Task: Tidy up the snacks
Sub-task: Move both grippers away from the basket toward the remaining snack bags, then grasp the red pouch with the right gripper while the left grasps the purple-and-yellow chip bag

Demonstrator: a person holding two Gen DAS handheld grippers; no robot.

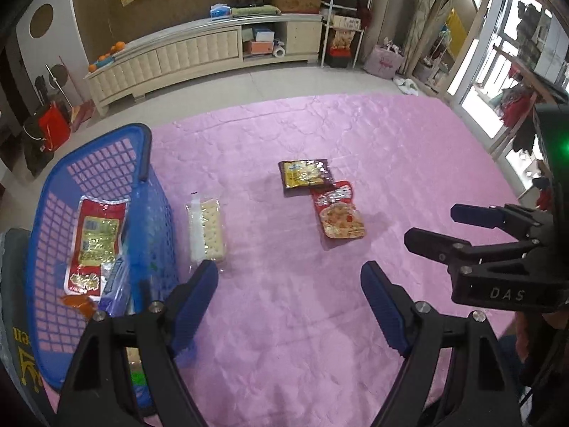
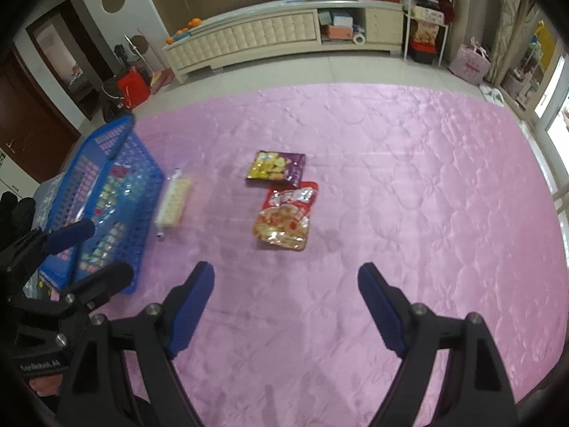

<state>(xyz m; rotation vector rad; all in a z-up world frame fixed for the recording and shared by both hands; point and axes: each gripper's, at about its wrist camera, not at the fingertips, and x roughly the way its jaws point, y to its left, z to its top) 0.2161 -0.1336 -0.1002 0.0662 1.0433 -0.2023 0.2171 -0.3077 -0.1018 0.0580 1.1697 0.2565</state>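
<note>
A blue plastic basket (image 1: 145,142) stands at the left of the pink mat (image 1: 391,142) and holds a red snack packet (image 1: 94,245) and other wrappers. A clear pack of crackers (image 1: 208,231) lies on the mat beside the basket. A dark purple and yellow snack bag (image 1: 306,177) and a red noodle packet (image 1: 339,215) lie in the middle, touching. My left gripper (image 1: 290,277) is open and empty above the mat. My right gripper (image 2: 286,279) is open and empty, short of the red packet (image 2: 284,217). The basket (image 2: 142,156), crackers (image 2: 174,201) and purple bag (image 2: 277,169) show there too.
A long cream cabinet (image 1: 199,53) runs along the far wall, past the mat's far edge. A white metal shelf (image 1: 343,28) and a pink bag (image 1: 386,60) stand at the back right. Red bags (image 1: 53,128) sit on the floor at the left. Glass doors line the right.
</note>
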